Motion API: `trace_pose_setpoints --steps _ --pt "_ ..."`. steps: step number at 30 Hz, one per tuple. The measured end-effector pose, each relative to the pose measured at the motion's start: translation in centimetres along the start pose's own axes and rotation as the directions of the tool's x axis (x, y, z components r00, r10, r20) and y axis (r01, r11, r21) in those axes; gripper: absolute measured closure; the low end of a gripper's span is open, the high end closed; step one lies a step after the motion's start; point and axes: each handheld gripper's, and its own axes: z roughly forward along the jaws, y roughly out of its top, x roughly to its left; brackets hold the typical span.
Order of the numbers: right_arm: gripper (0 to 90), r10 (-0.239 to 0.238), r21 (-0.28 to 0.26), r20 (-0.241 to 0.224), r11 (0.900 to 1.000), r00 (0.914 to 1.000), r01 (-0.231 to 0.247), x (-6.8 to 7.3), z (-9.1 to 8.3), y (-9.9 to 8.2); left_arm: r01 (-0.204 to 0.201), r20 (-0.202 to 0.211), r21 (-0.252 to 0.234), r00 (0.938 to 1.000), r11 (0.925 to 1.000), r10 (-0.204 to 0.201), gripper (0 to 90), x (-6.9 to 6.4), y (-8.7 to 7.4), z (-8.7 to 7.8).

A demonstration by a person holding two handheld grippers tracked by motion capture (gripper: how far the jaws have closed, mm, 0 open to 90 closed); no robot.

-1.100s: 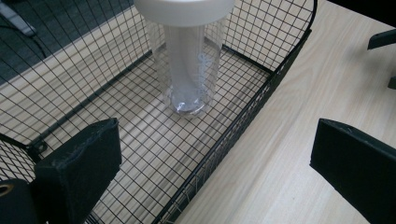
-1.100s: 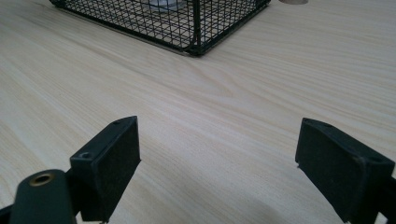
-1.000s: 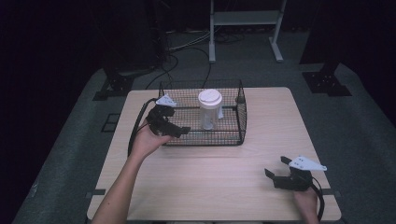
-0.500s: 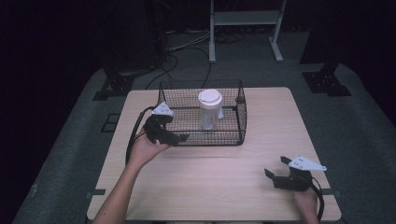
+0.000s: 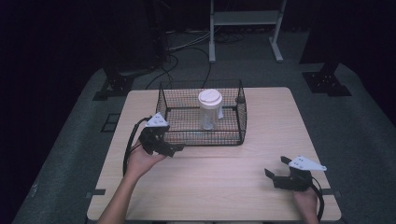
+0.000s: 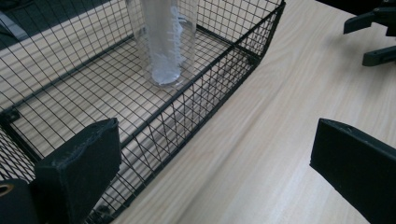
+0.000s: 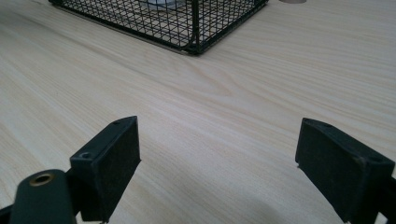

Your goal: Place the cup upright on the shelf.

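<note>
A black wire basket (image 5: 243, 122) stands at the middle back of the wooden table (image 5: 219, 186). Upright inside it is a clear plastic cup (image 5: 209, 112) with a white lid. My left gripper (image 5: 173, 149) is open just outside the basket's front left corner, empty. In the left gripper view its jaws (image 6: 215, 172) spread wide over the table beside the basket (image 6: 224, 79), with the cup (image 6: 161, 42) beyond the mesh. My right gripper (image 5: 276, 167) rests open and empty near the front right edge. Its jaws (image 7: 219, 163) face bare wood, the basket (image 7: 187, 23) farther off.
The right gripper (image 6: 373, 32) shows at the top right of the left gripper view. Beyond the table stand a white metal frame (image 5: 243, 18), cables on the grey floor (image 5: 187, 46) and black stand bases (image 5: 327, 79).
My left gripper has drawn back from the basket's left rim toward the person and now sits lower, in front of the basket. The right gripper has stayed put.
</note>
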Motion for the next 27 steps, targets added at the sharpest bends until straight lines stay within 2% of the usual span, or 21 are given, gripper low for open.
trace_pose_setpoints --steps 12,16,27 --pt "12.9 0.009 0.007 0.000 0.9999 1.0000 -0.009 0.0 0.0 0.0 0.032 0.009 -0.010 0.9995 0.9994 -0.032 1.1 -0.3 -2.9 0.0" --pt "12.9 0.010 0.007 0.000 0.9999 1.0000 -0.010 0.0 0.0 0.0 0.058 0.040 -0.036 0.9976 0.9977 -0.056 1.1 -0.4 -3.6 -0.4" --pt "12.9 0.009 0.010 0.002 0.9999 1.0000 -0.009 0.0 0.0 0.0 0.071 0.016 -0.058 0.9974 0.9958 -0.071 1.1 -0.5 -5.7 -1.6"
